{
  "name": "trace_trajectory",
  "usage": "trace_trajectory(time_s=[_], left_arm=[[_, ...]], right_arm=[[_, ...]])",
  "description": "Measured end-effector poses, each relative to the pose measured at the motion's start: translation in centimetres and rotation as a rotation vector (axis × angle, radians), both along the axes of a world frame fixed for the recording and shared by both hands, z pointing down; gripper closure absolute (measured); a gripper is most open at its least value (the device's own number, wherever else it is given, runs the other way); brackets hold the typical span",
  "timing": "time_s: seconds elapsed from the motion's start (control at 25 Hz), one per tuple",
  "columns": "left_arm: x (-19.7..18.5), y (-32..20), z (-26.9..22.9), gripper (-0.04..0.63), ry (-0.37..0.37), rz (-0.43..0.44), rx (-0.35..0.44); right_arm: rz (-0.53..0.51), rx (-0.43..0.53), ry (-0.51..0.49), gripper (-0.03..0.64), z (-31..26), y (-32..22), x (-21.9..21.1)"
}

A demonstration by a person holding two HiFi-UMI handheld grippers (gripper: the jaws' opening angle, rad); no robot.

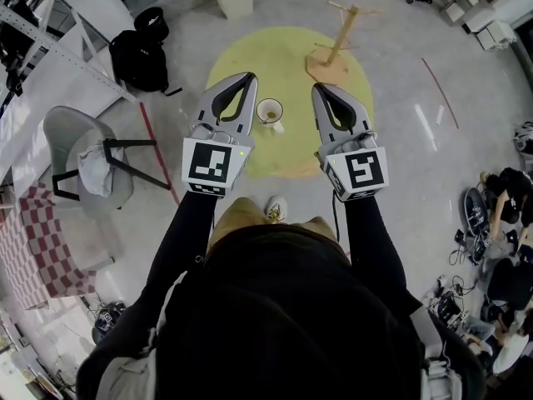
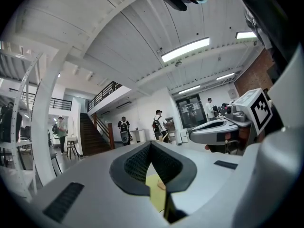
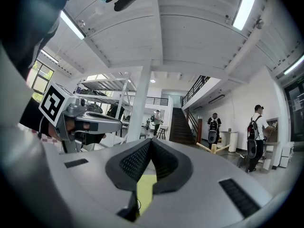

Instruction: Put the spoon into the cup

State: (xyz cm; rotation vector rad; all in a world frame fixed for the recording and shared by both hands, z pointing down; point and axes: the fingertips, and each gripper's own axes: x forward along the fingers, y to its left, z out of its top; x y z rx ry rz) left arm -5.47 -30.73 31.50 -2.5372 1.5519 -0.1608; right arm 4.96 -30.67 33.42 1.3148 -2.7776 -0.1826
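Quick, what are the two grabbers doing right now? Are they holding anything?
Left gripper: shut, holding nothing.
Right gripper: shut, holding nothing.

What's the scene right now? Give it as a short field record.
surface: round yellow table, seen from above
cup: white cup on the table, between the two grippers
spoon: cannot be made out in any view
other: wooden stand on the table's far side
left hand-held gripper: jaws together, empty
right hand-held gripper: jaws together, empty
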Motion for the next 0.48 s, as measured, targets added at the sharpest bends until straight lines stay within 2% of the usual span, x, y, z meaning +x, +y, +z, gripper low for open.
trace_trajectory(time_s=[0.48], left_arm=[[0.04,0.26,0.23,0.580,-0.012,0.019,0.009]], right_arm=[[0.002,0.001,0.022,0.591,0.19,0.13,0.06]])
